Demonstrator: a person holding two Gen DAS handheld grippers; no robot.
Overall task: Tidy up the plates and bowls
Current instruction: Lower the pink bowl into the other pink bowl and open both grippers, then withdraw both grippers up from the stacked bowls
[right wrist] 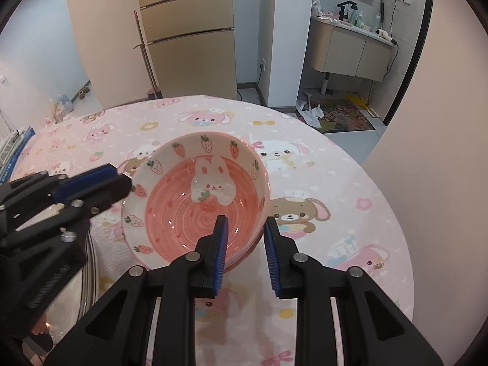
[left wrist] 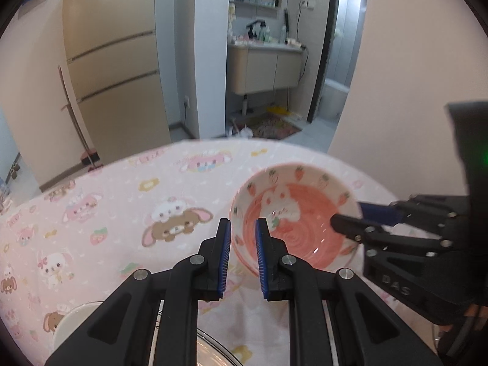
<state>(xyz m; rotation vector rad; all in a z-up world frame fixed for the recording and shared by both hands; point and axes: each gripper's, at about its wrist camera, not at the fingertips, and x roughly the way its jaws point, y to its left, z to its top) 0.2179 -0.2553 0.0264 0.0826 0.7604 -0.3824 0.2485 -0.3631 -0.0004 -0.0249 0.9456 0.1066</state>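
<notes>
A pink bowl (right wrist: 183, 213) with a white rabbit and strawberries painted inside stands on the pink cartoon tablecloth (right wrist: 335, 183). My right gripper (right wrist: 245, 222) straddles its near right rim: one finger is inside the bowl, the other outside. The inner pad stands clear of the wall, so the grip is loose. In the left wrist view the same bowl (left wrist: 292, 231) shows with the right gripper (left wrist: 349, 213) reaching in from the right. My left gripper (left wrist: 242, 222) has its jaws close together at the bowl's left rim, and nothing is visibly clamped. From the right wrist view the left gripper (right wrist: 123, 183) ends just at that rim.
A clear glass dish (left wrist: 213, 347) and a white plate (left wrist: 70, 320) lie on the table near me, under the left gripper. The glass dish (right wrist: 88, 274) also shows at the left. The round table's far edge (right wrist: 244, 103) drops to a tiled floor, with a fridge and washbasin beyond.
</notes>
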